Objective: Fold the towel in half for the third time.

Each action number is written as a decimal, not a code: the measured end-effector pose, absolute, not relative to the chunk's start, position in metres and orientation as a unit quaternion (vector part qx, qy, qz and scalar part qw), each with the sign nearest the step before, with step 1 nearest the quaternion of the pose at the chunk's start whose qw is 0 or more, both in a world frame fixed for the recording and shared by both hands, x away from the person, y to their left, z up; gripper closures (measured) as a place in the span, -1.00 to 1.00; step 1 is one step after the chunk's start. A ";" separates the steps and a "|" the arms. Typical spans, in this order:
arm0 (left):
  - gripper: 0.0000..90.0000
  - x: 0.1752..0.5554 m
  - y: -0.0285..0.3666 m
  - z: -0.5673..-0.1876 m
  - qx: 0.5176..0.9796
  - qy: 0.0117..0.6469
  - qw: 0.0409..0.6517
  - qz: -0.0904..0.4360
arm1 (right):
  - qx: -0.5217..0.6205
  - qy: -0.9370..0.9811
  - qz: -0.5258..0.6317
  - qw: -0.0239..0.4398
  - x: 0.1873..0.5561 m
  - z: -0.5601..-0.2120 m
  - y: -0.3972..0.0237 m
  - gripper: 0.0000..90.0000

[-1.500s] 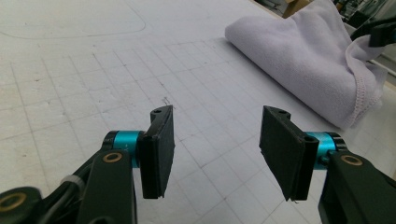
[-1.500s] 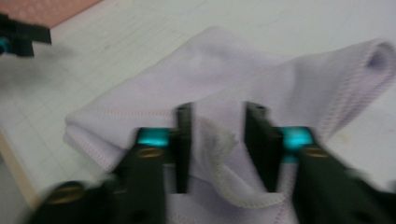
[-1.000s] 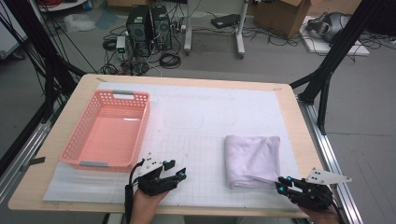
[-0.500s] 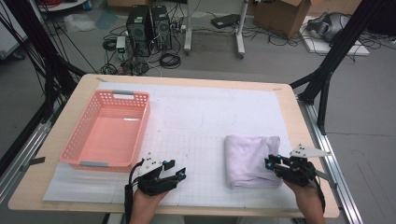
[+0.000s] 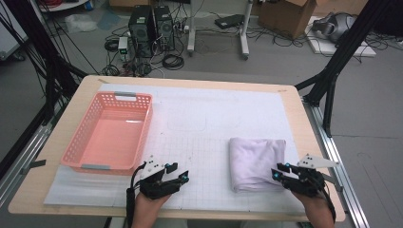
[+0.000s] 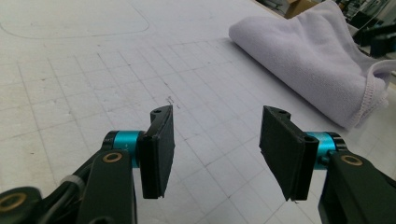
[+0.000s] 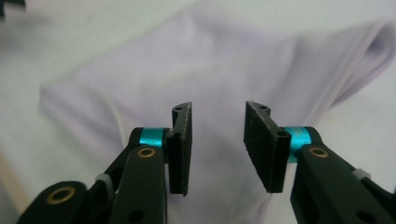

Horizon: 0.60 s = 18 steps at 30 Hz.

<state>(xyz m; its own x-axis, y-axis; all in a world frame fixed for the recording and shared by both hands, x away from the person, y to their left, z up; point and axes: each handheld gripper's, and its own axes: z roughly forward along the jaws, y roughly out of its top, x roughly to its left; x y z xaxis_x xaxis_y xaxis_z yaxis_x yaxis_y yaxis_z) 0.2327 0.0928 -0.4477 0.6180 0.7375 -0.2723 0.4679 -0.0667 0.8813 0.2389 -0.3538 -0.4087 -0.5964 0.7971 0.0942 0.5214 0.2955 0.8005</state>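
A folded lavender towel [image 5: 256,161] lies on the white grid mat [image 5: 214,118], right of centre. My right gripper [image 5: 277,171] sits at the towel's near right edge, pointing left over it. Its jaws have just been opening. In the right gripper view the right gripper [image 7: 218,144] is open, the towel [image 7: 187,70] lies blurred beneath and beyond the pads, and nothing is pinched. My left gripper [image 5: 177,172] rests near the front edge, open and empty. In the left gripper view the left gripper [image 6: 217,149] faces the towel [image 6: 317,60] across the bare mat.
A pink plastic basket [image 5: 81,133] stands empty on the left half of the mat. The wooden table's front edge [image 5: 190,213] runs just behind both hands. Black frame legs, cables and computer cases stand on the floor beyond the table.
My right gripper moved from the front right corner of the table up to the towel's near right edge, then held there. The left gripper stayed still.
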 end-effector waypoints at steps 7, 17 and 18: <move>0.01 0.233 0.094 -0.448 0.720 0.419 0.539 0.125 | 0.421 0.810 0.371 0.169 0.253 -0.428 -0.343 0.36; 0.00 0.232 0.092 -0.448 0.721 0.417 0.539 0.127 | 0.447 0.770 0.427 0.154 0.250 -0.415 -0.354 0.26; 0.00 0.232 0.092 -0.448 0.722 0.416 0.539 0.127 | 0.447 0.768 0.430 0.160 0.255 -0.411 -0.352 0.26</move>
